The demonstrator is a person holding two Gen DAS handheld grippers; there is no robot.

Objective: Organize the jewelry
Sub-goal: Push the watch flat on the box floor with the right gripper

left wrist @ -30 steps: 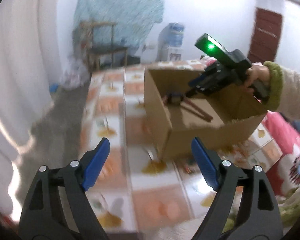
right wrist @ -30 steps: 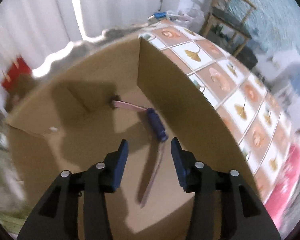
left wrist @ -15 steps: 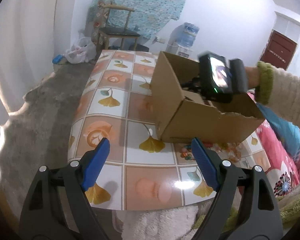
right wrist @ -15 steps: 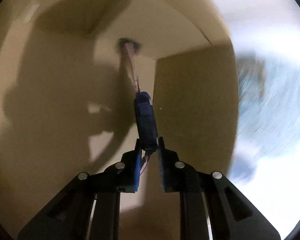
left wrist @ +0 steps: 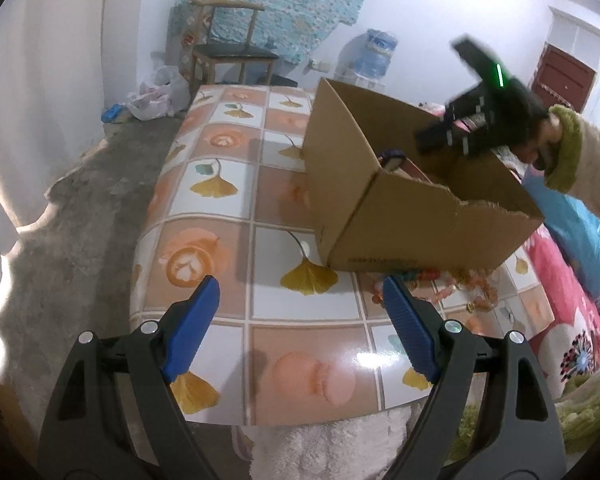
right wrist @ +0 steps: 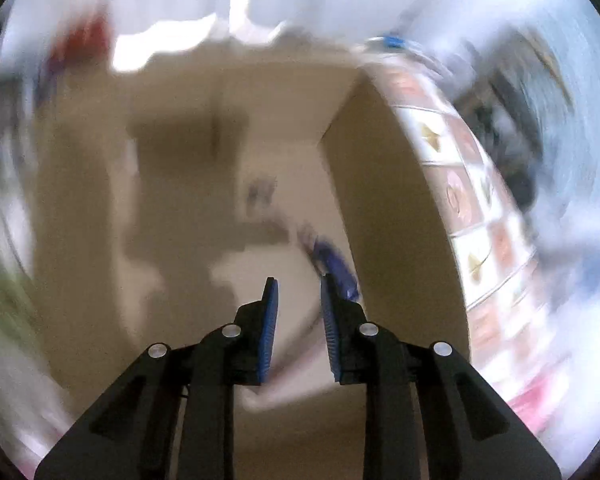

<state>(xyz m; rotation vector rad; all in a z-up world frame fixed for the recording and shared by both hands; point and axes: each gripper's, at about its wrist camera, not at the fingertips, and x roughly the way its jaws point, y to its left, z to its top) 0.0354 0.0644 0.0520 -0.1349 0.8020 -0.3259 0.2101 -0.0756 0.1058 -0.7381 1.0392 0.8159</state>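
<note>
The left gripper (left wrist: pixel 296 300) hangs with its jaws spread wide and empty above the tiled, leaf-patterned worktop (left wrist: pixel 236 200); a tangle of orange and clear beaded jewelry (left wrist: pixel 440 284) lies just past its right jaw, against the foot of the open brown cardboard box (left wrist: pixel 400 216). The right gripper (right wrist: pixel 298 292), over the box, has narrow, opening jaws with nothing between them, and a blurred blue-handled item (right wrist: pixel 336 264) lies on the box floor just beyond its right jaw.
</note>
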